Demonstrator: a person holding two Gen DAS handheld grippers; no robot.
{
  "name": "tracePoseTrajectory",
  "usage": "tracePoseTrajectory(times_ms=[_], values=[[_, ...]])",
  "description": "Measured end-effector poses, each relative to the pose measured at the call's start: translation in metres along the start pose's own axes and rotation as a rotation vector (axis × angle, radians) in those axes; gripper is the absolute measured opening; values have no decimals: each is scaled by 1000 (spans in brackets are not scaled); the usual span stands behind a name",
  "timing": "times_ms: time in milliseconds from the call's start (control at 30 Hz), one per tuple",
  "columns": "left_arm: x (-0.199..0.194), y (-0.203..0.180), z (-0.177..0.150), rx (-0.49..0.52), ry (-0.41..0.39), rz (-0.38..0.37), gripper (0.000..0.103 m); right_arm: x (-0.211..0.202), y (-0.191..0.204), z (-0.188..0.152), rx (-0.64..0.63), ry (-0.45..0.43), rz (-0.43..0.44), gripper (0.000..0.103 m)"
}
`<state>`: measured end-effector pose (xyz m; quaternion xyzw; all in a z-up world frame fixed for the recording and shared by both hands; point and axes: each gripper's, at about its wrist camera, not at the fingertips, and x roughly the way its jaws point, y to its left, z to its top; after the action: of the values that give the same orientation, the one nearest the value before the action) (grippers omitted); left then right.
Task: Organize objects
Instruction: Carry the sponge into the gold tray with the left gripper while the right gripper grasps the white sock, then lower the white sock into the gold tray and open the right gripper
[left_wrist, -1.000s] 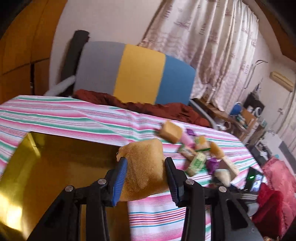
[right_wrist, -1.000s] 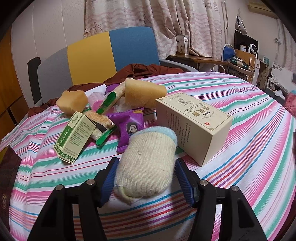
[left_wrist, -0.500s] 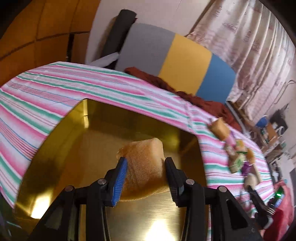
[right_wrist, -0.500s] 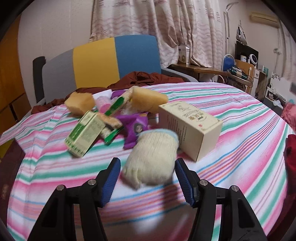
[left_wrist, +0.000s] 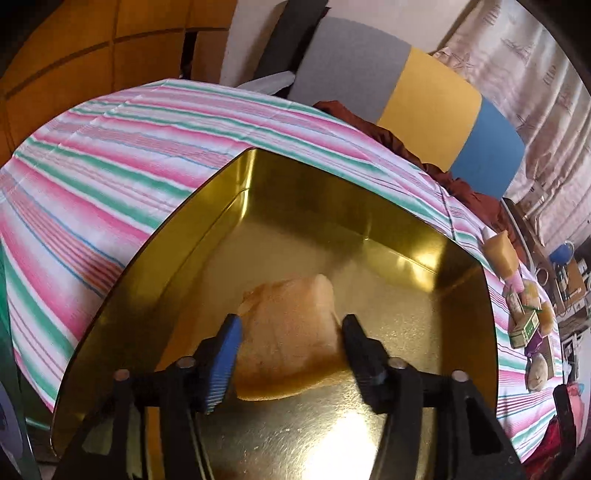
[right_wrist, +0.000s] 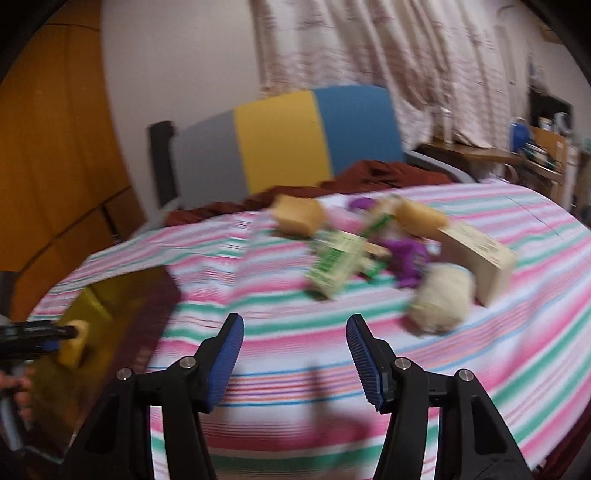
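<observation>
Sponge (left_wrist: 291, 325) sits low inside the gold tray (left_wrist: 369, 236), between the left gripper (left_wrist: 290, 330) jaws, which appear spread for release. Right gripper (right_wrist: 295, 343), apart and empty, faces the remaining items (right_wrist: 369, 251) at 1 o'clock, ready to collect another.

Gold tray (left_wrist: 458, 280), orange-tan sponge (left_wrist: 291, 325), pink, green and white striped cloth (right_wrist: 443, 369), cream sock (right_wrist: 441, 299), green-and-white box (right_wrist: 334, 266), purple packet (right_wrist: 408, 258), grey, yellow and blue chair (right_wrist: 284, 144), blue claw pads (right_wrist: 229, 360).
</observation>
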<state>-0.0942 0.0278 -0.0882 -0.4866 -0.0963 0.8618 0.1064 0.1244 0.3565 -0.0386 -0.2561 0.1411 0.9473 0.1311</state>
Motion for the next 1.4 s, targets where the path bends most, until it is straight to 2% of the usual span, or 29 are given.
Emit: tracePoseTrajectory(times_ms=[33,133,200,233,267,333,400,467,600,733,767,833,967,1100,1233,1400], values=[[1,2,0,-11,15,6,70,0,9,0,-17,0,13,59],[0,7,-4,-49,44,-18,70,2,27,1,-65,5,18,59],[-3,12,-6,-66,40,-40,70,5,17,2,-33,-2,-50,60],[-5,13,-7,-69,35,-44,70,6,7,3,-10,-3,-99,66],[-8,14,-8,-72,30,-46,70,9,-6,4,23,-2,-168,80],[-15,17,-9,-87,3,-57,70,15,-42,6,108,-2,-299,90],[-26,19,-13,-100,-32,-49,70,27,-72,10,170,28,-377,90],[-36,18,-16,-104,-67,-43,70,49,-98,13,199,108,-401,90],[-53,11,-16,-70,-119,-29,70,77,-117,13,209,166,-447,89],[-64,10,-16,-65,-147,-41,70,92,-125,12,211,204,-440,66],[-65,12,-16,-71,-149,-43,70,90,-128,11,226,199,-435,59],[-64,11,-14,-82,-151,-48,70,86,-133,11,253,185,-412,58],[-67,9,-14,-90,-144,-61,70,70,-125,4,228,171,-387,57],[-72,8,-11,-92,-152,-55,70,53,-102,1,241,149,-290,57],[-81,9,-7,-75,-181,-18,70,35,-47,7,197,123,-112,57],[-92,16,0,-85,-215,8,70,20,57,16,-6,105,120,57]])
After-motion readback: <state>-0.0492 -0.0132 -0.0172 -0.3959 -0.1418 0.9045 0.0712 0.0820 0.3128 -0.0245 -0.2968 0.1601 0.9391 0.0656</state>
